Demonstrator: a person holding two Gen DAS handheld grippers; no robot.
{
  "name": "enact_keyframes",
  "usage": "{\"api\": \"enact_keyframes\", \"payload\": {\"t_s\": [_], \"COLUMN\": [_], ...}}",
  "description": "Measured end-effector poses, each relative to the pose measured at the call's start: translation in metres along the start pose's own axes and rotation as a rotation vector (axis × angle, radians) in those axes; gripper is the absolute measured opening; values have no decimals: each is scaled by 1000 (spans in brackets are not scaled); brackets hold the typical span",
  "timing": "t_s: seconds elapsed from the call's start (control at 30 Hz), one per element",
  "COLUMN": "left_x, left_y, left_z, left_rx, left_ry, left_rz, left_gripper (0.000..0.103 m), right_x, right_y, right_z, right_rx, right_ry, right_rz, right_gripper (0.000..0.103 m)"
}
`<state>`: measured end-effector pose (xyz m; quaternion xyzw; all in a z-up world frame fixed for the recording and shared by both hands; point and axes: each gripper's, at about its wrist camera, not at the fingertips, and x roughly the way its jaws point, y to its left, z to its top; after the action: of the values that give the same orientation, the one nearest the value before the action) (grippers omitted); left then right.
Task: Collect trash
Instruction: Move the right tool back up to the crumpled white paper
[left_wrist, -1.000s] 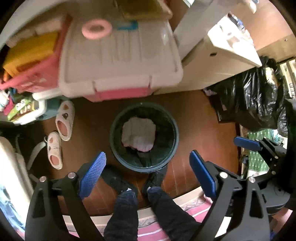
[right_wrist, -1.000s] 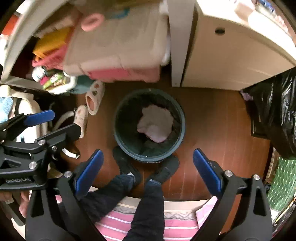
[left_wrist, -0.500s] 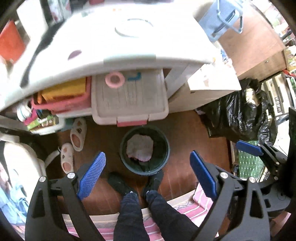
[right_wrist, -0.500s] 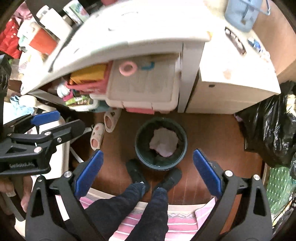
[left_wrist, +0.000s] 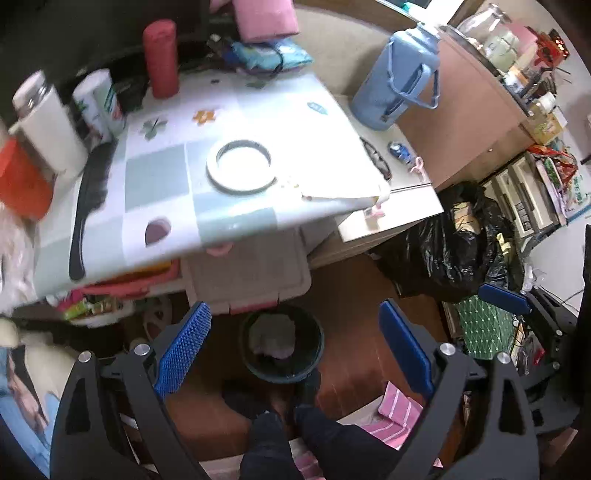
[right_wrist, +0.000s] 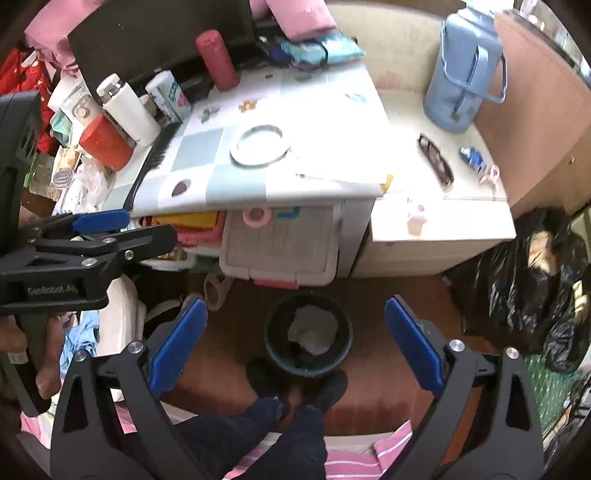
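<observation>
A dark round trash bin (left_wrist: 282, 345) stands on the wooden floor below the table, with crumpled pale paper (left_wrist: 271, 339) inside; it also shows in the right wrist view (right_wrist: 308, 334). My left gripper (left_wrist: 295, 354) is open and empty, high above the bin. My right gripper (right_wrist: 295, 350) is open and empty, also high above the bin. The left gripper's body shows at the left of the right wrist view (right_wrist: 74, 254). A white tape ring (left_wrist: 242, 166) lies on the checked tabletop (left_wrist: 155, 192).
A blue jug (left_wrist: 393, 83), glasses (right_wrist: 436, 160) and small items sit on the side cabinet. Bottles, a red cylinder (left_wrist: 160, 57) and a black comb (left_wrist: 90, 199) stand on the table. A storage box (right_wrist: 280, 243) sits under it. Black bags (left_wrist: 454, 251) lie right. The person's feet (right_wrist: 295, 387) are by the bin.
Both grippers have risen well away from the bin, so the tabletop and its objects have come into view. Both stayed open and empty.
</observation>
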<state>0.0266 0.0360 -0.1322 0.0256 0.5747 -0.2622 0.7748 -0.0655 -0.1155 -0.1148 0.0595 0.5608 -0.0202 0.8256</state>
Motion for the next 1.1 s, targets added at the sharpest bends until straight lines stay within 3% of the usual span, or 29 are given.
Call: {"api": "enact_keyframes", "payload": {"t_s": [0.23,0.63,1.1], "left_x": [-6,11,62], "left_y": [-4,7,5], "left_z": [19,41,105], "left_rx": [72,19,-67], "left_ry": [-25,-16,10], "left_rz": [-36,-57,-7], "left_gripper": [90,90,90], "right_x": [-10,-5,55], "right_y": [-1,-22,-67], "right_z": [13,36,111], "right_rx": [39,66,-108], "right_ry": [-47,-64,-29], "right_rz": [-27,-47,17], "right_gripper": [96,96,96]}}
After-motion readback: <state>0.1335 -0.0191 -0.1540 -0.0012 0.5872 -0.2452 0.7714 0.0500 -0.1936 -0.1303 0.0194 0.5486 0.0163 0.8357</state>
